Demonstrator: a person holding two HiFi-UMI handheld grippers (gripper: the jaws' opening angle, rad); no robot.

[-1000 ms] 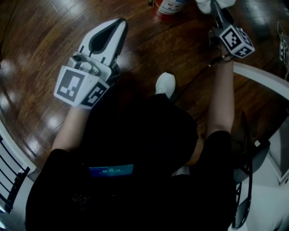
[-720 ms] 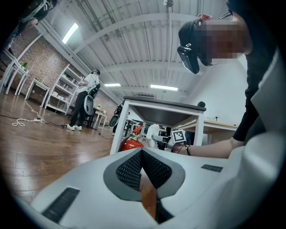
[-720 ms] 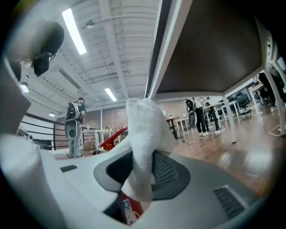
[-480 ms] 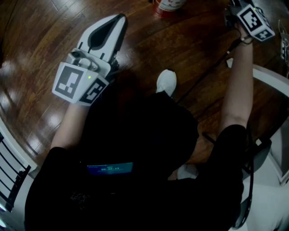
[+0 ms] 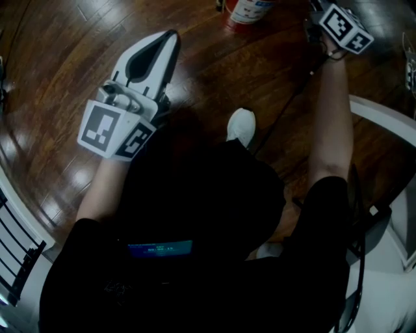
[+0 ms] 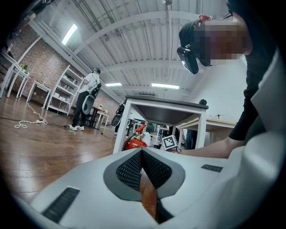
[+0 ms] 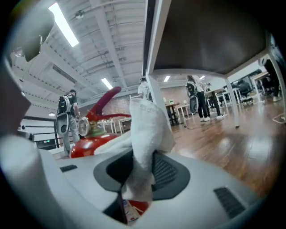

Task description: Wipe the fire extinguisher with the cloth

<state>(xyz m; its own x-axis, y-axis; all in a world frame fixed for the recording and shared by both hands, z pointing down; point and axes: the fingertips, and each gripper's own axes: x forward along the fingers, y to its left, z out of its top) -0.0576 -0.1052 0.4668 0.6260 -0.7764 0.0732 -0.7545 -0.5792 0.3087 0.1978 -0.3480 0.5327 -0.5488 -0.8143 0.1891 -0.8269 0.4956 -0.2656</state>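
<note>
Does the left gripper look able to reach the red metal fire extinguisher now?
Probably yes: only bare wooden floor separates the left gripper from the red metal fire extinguisher.

The site is a large open workshop or lab hall, not a home.

- Above the jaws of the left gripper [image 6: 142, 154]: a bare ceiling [image 6: 134, 40] of white beams with strip lights [image 6: 70, 33].
- Ahead and to the left of those jaws: a brick wall [image 6: 38, 67], open shelves [image 6: 62, 91], and a wood floor [image 6: 40, 147] with a loose cable [image 6: 27, 124] on it. A person [image 6: 87, 103] stands there with gear strapped on.
- Straight ahead of those jaws: a white table [image 6: 163, 107].
- Ahead and to the right of the jaws of the right gripper [image 7: 140, 163]: standing workers [image 7: 196, 100] and a row of desks [image 7: 172, 107] on the same floor.
</note>
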